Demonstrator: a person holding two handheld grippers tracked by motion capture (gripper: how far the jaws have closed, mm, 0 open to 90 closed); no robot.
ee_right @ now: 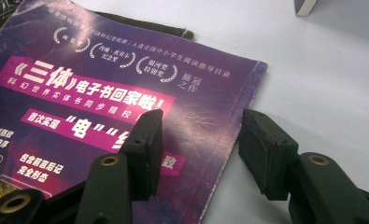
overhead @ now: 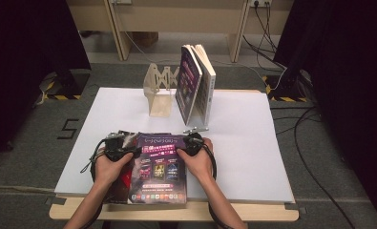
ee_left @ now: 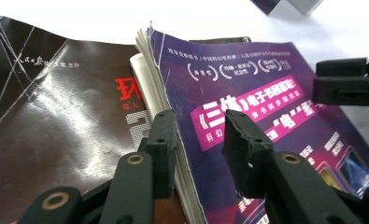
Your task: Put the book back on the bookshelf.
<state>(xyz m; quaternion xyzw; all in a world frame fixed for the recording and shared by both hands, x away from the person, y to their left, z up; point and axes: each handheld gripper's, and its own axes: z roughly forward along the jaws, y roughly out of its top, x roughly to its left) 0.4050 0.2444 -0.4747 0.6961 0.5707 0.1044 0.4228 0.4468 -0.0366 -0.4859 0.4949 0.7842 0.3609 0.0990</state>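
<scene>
Left gripper (ee_left: 198,140) straddles the purple magazine's (overhead: 160,162) page edge at the table's (overhead: 243,138) near side, jaws apart, nothing pinched. Right gripper (ee_right: 198,140) gapes wide astride its other edge.

Grey carpet (overhead: 28,143) covered the floor. A wooden desk (overhead: 176,14) stood at the back, black curtains (overhead: 348,57) hung at both sides, and cables (overhead: 300,129) trailed right.

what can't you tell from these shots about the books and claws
- Dark magazine: its title is covered by the purple magazine in the left gripper view.
- Upright books: titles too small in the high view.
- Left claw: unclear whether its pads press the purple magazine's edge.
</scene>
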